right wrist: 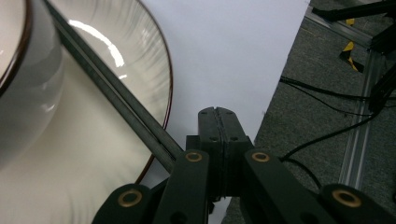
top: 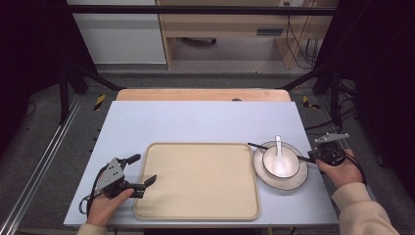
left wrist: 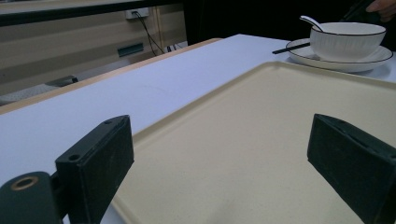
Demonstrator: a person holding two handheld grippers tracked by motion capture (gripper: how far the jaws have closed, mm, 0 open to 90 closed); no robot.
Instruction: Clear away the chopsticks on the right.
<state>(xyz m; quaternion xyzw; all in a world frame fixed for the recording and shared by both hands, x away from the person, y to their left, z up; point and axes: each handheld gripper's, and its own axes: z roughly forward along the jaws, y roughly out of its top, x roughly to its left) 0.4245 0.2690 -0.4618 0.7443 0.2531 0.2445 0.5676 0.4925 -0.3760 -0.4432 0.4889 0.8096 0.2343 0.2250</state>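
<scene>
The right gripper [top: 317,157] is clenched beside the 2 black chopsticks [top: 279,151] on the white black-rimmed plate [top: 297,179]; the left gripper [top: 142,171] is released over the beige rectangular tray [top: 200,196].

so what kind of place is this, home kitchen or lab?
Likely a lab or data-collection rig, not a kitchen: dark metal frame posts stand around the table, loose cables run along the floor, and a lone tray sits staged beside a bowl.

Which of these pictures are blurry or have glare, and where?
Right gripper view: the bowl and plate are soft, with bright glare streaks on the plate. Left gripper view: the near jaws blur slightly, the bowl is sharp. High view: evenly lit, dark corners.
</scene>
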